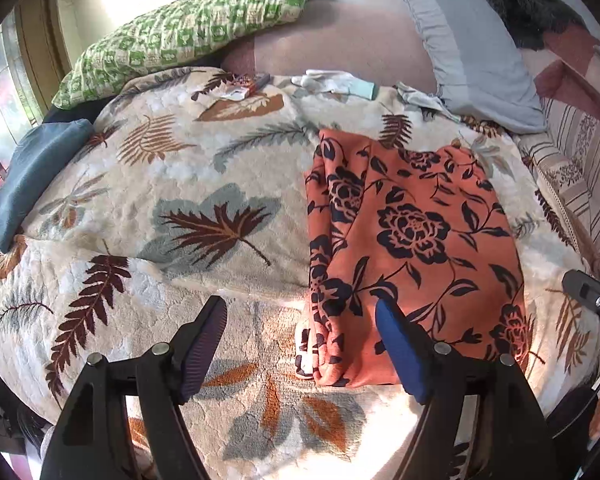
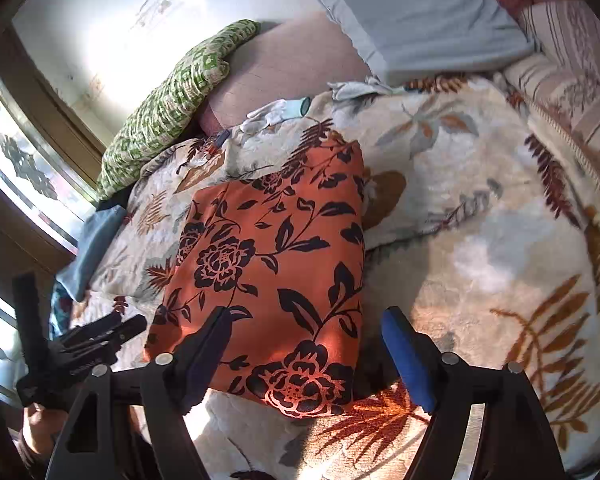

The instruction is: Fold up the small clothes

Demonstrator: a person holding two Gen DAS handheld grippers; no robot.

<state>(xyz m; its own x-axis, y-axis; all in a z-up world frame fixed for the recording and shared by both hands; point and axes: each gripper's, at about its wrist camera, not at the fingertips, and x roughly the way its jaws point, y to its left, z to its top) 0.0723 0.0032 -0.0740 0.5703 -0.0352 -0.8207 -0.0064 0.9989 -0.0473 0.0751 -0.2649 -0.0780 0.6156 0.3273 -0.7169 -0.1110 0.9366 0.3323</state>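
An orange garment with a black flower print (image 1: 412,240) lies folded flat on the leaf-patterned blanket (image 1: 180,208). My left gripper (image 1: 300,316) is open and empty, held above the garment's near left corner. In the right wrist view the same garment (image 2: 276,256) lies ahead. My right gripper (image 2: 304,324) is open and empty above the garment's near right corner, with its jaws astride that edge. The left gripper also shows in the right wrist view (image 2: 84,340) at the left, and part of the right gripper shows at the right edge of the left wrist view (image 1: 592,292).
A green checked pillow (image 1: 188,36) and a grey pillow (image 1: 476,48) lie at the head of the bed. A folded blue cloth (image 1: 28,184) sits at the left edge. White gloves (image 1: 328,80) and small items (image 1: 240,88) lie at the far side. A window is on the left.
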